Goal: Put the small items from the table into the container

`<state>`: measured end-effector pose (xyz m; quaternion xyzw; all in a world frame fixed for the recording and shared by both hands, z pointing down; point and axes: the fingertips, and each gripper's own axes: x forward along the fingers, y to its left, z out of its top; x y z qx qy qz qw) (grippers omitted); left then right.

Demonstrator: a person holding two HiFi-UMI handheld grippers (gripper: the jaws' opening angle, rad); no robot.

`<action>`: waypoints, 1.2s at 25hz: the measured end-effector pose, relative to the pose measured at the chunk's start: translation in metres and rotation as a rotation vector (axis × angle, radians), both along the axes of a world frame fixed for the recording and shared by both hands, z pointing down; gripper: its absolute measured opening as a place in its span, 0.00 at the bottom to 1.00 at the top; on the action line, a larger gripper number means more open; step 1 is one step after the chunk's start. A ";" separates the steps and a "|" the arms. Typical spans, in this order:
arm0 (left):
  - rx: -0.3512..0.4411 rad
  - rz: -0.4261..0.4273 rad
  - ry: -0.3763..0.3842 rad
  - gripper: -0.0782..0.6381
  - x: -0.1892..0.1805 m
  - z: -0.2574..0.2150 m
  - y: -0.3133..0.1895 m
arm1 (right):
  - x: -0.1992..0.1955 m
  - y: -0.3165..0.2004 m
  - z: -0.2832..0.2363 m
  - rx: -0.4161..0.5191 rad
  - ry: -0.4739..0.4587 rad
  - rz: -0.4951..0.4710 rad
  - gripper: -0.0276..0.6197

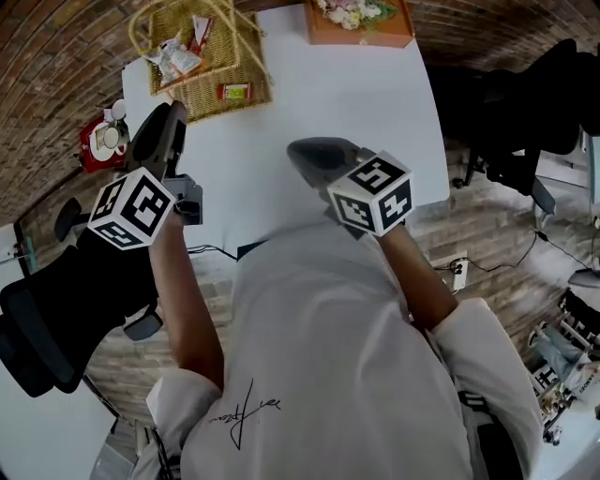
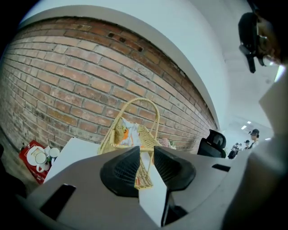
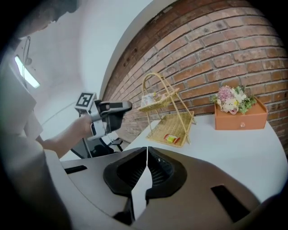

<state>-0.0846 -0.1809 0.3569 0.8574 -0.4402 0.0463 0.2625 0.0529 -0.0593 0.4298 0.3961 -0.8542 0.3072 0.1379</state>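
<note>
A two-tier wicker basket (image 1: 202,98) stands at the far left corner of the white table (image 1: 356,112). A small red and yellow packet (image 1: 234,91) lies on its lower tray, and a crumpled snack packet (image 1: 173,58) lies in the upper tier. My left gripper (image 1: 176,111) hovers at the table's left edge, pointing at the basket (image 2: 143,134); its jaws stand apart with nothing between them. My right gripper (image 1: 302,150) is over the table's near middle, shut and empty. In the right gripper view the basket (image 3: 173,123) and the red and yellow packet (image 3: 171,139) lie ahead, with the left gripper (image 3: 112,110) to the left.
An orange box of flowers (image 1: 361,23) sits at the table's far edge, right of the basket. A red stand with cups (image 1: 101,141) is off the table's left side. Black office chairs (image 1: 534,112) stand to the right. A brick wall runs behind the table.
</note>
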 end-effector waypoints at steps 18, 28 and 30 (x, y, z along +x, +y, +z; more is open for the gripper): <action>-0.051 0.206 0.042 0.12 -0.016 0.015 0.068 | -0.024 0.027 -0.054 0.092 -0.002 0.059 0.08; -0.062 0.327 0.059 0.12 -0.026 0.016 0.095 | -0.056 0.045 -0.071 0.106 0.014 0.123 0.08; -0.057 0.343 0.062 0.12 -0.029 0.015 0.098 | -0.061 0.048 -0.073 0.109 0.015 0.133 0.07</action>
